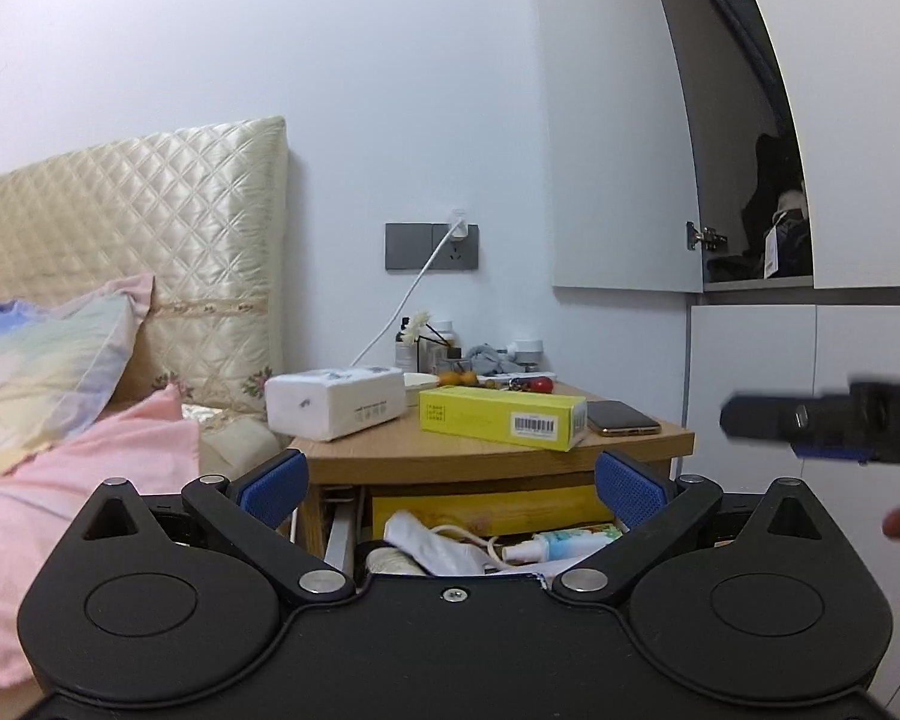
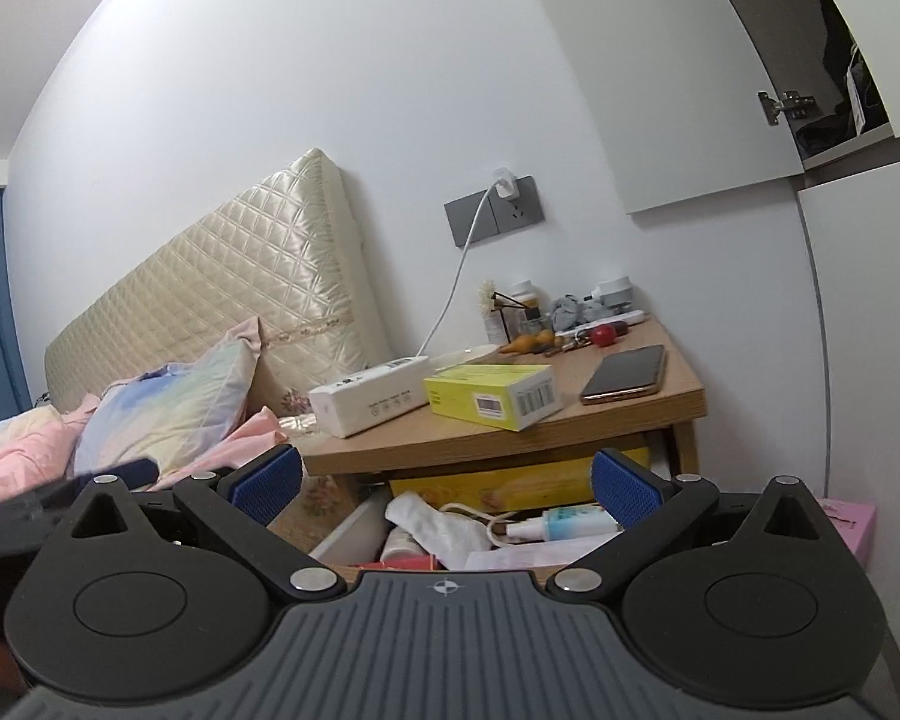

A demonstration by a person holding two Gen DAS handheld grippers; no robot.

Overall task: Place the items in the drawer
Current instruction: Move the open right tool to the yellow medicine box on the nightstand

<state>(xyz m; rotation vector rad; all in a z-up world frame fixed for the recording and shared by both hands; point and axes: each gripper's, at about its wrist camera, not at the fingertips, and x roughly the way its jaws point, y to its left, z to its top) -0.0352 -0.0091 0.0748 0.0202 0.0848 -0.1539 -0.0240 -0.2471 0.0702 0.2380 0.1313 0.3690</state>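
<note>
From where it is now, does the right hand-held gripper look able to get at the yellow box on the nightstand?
Probably yes. The right hand-held gripper is open and empty, and the yellow box lies on top near the nightstand front edge with nothing between them.

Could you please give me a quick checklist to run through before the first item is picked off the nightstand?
1. Left hand-held gripper open and holding nothing: ok.
2. Right hand-held gripper open and holding nothing: ok.
3. Drawer pulled out under the nightstand: ok.
4. Free room in the drawer: not ok, a spray bottle, cable and cloth already crowd it.
5. Yellow box lying flat and unobstructed on top: ok.
6. Phone clear of the box: ok.
</note>
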